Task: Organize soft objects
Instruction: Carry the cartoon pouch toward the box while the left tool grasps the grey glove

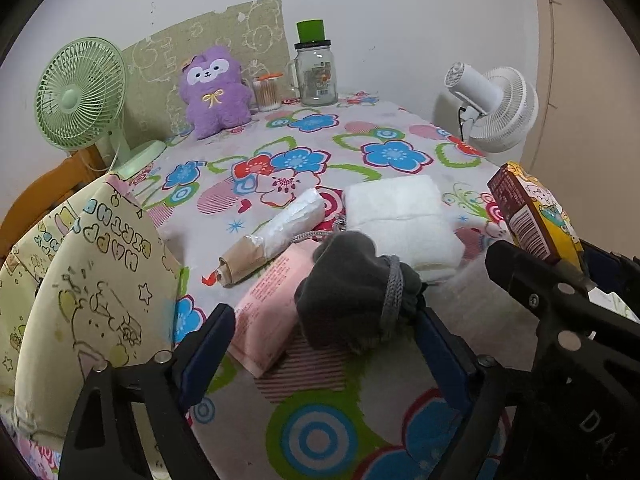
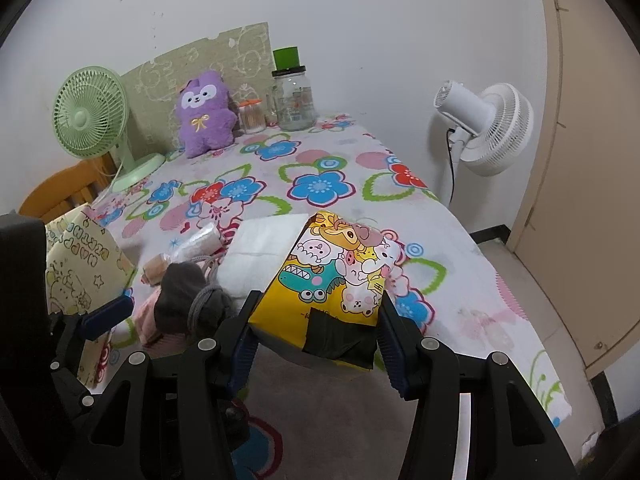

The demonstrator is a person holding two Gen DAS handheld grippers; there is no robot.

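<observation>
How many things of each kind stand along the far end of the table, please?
Fans: 2, the green fan and the white fan
Plush toys: 1, the purple plush
Glass jars: 1, the jar with green cap
Cotton swab tubs: 1, the swab tub
Total: 5

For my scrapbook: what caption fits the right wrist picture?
Right tool grips a yellow cartoon packet above the flowery table.
</observation>
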